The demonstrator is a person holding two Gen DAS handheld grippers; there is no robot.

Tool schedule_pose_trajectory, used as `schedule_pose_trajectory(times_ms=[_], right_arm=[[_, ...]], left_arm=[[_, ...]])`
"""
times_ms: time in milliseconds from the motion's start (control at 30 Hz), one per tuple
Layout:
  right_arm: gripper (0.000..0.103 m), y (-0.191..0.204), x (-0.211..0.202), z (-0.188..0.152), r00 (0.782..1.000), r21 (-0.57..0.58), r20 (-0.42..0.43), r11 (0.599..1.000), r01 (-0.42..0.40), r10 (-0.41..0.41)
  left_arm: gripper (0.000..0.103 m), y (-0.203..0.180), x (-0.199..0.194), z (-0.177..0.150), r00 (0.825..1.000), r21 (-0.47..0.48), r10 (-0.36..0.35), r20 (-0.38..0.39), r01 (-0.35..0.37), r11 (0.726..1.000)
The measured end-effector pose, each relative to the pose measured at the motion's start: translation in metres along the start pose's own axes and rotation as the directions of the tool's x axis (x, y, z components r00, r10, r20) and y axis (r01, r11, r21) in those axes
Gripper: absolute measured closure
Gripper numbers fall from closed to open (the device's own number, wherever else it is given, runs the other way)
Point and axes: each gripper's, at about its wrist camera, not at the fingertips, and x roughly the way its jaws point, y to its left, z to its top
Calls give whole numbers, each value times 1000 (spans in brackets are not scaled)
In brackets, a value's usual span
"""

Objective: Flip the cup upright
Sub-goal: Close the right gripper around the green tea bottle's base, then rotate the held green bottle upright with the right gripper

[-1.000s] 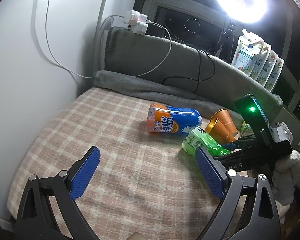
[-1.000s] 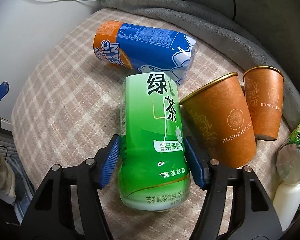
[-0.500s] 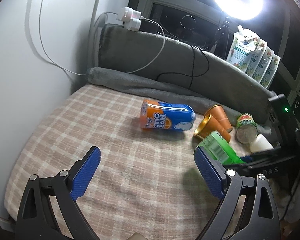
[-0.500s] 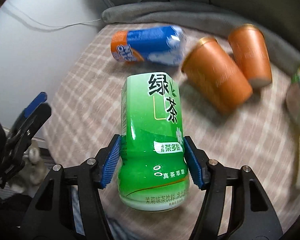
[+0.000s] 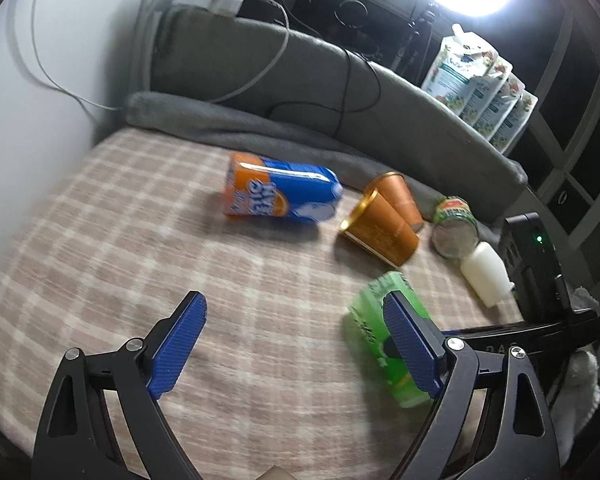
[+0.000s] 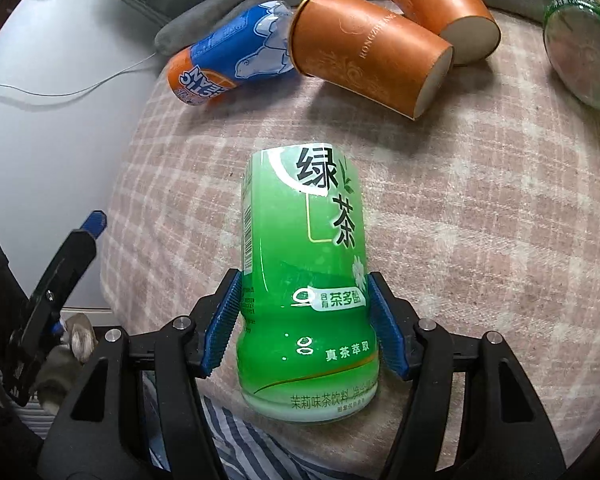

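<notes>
Right gripper clenched on the green tea bottle above the plaid blanket; two orange cups lie on their sides beyond it.

The two orange cups, the nearer cup (image 6: 370, 54) and the farther cup (image 6: 436, 2), lie tipped over side by side and touching on the plaid blanket (image 6: 480, 208), gold-rimmed mouths toward the blue-and-orange bottle (image 6: 230, 66), which also lies on its side just beside the nearer cup's rim. The right gripper (image 6: 306, 326) has its jaws clamped on the lower body of the green tea bottle (image 6: 306, 280), near side of the cups. To the cups' right lie a green-capped jar (image 6: 580, 40) and, in the left wrist view, a white bottle (image 5: 485, 276) just beside it. The left gripper (image 5: 296, 346) hangs over bare blanket, jaws spread wide and grasping nothing. A grey bolster (image 5: 380, 92) runs behind the blanket.
</notes>
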Motion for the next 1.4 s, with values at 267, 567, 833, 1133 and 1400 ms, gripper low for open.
schedule_pose_trajectory(times_ms=[267, 567, 833, 1133, 1400], right_arm=[[21, 14, -5, 0, 999, -82, 32, 996, 35, -33], [21, -1, -69, -29, 972, -121, 223, 987, 104, -75], [21, -42, -118, -58, 927, -4, 354, 991, 136, -126], [21, -74, -130, -76, 914, 97, 382, 990, 107, -137], [21, -85, -130, -81, 909, 125, 388, 986, 112, -152]], left_arm=[[14, -8, 14, 3, 991, -42, -97, -90, 94, 995], [14, -21, 43, 5, 948, -138, -232, -216, 206, 969], [18, -26, 72, 6, 915, -203, -268, -301, 213, 956], [20, -32, 88, 4, 903, -213, -265, -339, 201, 956], [38, -31, 100, 2, 887, -235, -277, -370, 199, 951]])
